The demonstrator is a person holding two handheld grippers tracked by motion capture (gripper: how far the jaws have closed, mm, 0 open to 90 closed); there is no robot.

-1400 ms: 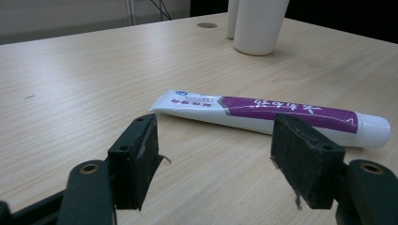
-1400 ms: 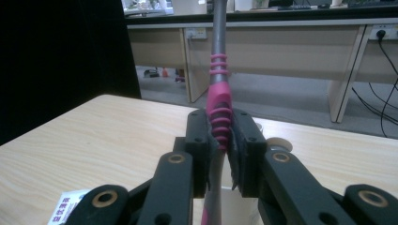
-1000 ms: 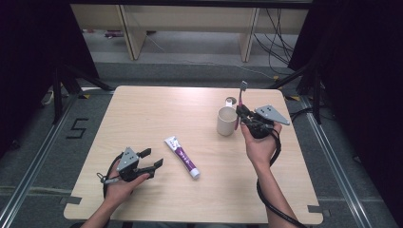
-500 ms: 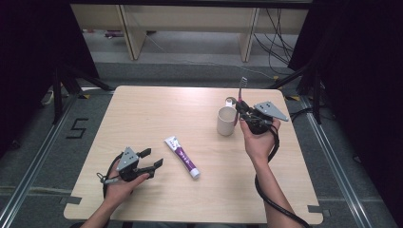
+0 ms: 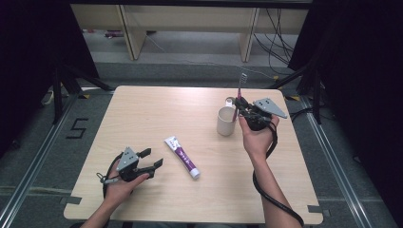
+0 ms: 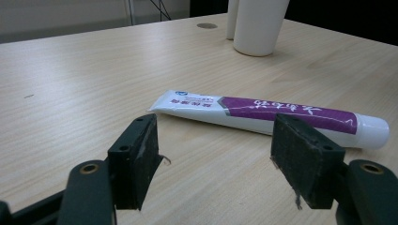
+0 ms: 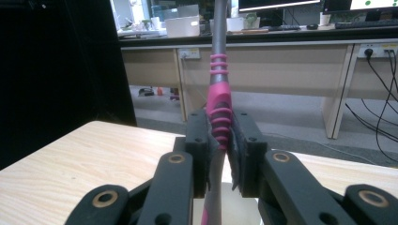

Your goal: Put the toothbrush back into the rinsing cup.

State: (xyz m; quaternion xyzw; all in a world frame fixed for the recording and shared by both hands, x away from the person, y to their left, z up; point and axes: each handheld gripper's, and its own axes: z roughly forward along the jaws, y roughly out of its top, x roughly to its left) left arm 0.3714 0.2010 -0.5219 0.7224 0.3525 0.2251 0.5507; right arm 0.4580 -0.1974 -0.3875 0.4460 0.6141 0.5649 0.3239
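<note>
- The desk (image 5: 190, 109) is a light wooden top on a grey floor, with the person's forearms coming in over its near edge.
- The right gripper (image 5: 248, 110) is held up in the person's right hand near the desk's far right corner, just right of the cup. In the right gripper view its jaws are clamped tight on the pink grip of the toothbrush (image 7: 219, 117).
- The left gripper (image 5: 151, 161) rests low in the left hand by the near left corner. Its jaws stand wide apart with nothing between them, pointing toward the toothpaste tube.
- The cup (image 5: 226, 121) is white and stands upright toward the far right part of the desk; in the left gripper view it shows beyond the tube (image 6: 259, 26).
- The toothpaste tube (image 5: 182, 156) is white and purple and lies flat near the middle of the desk, somewhat toward the near edge, its cap end pointing to the near right. It lies between the two grippers, apart from both.
- The toothbrush (image 5: 241, 92) stands nearly upright in the right gripper, bristle head at the top, its lower end over the cup; I cannot tell whether it touches the cup.
</note>
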